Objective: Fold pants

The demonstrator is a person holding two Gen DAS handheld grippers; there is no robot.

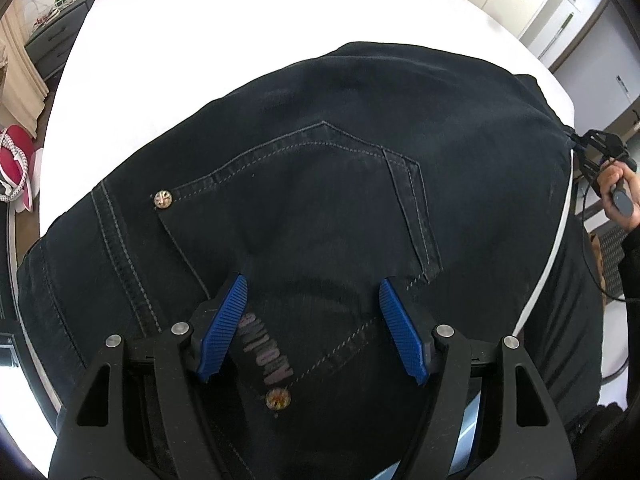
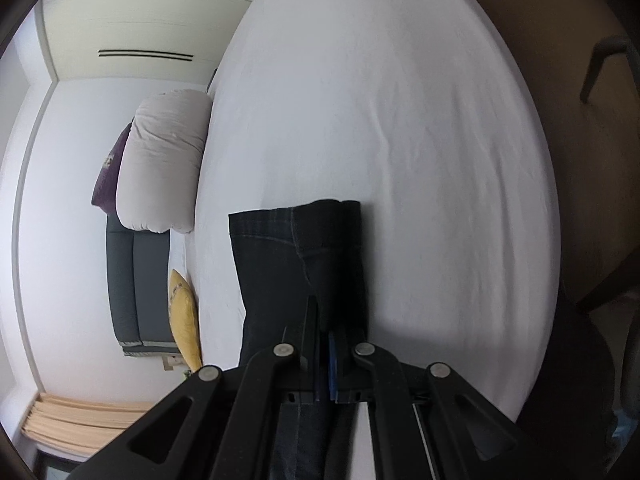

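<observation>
Pants (image 1: 320,200): dark denim jeans, lying on the white bed sheet (image 1: 200,40); back side up, a stitched back pocket (image 1: 304,208) with two metal rivets facing the left wrist camera.
Long axis: in the right wrist view the jeans (image 2: 276,272) run straight away from the camera along the bed; the far end, a stitched edge, lies square across the sheet (image 2: 400,160).
Position relative to left gripper (image 1: 313,300): the seat of the jeans lies directly beneath it; the blue pads (image 1: 224,328) stand well apart above the pocket, with no fabric pinched between them.
Position relative to right gripper (image 2: 325,344): the near end of the jeans passes between its fingers, which are closed together on the denim; in the left wrist view it sits at the jeans' right edge (image 1: 600,152), held by a hand (image 1: 616,188).
Surroundings: white pillow (image 2: 164,160) and yellow cushion (image 2: 184,316) beside the bed's left side in the right wrist view; white wardrobe doors (image 2: 140,20) beyond.
</observation>
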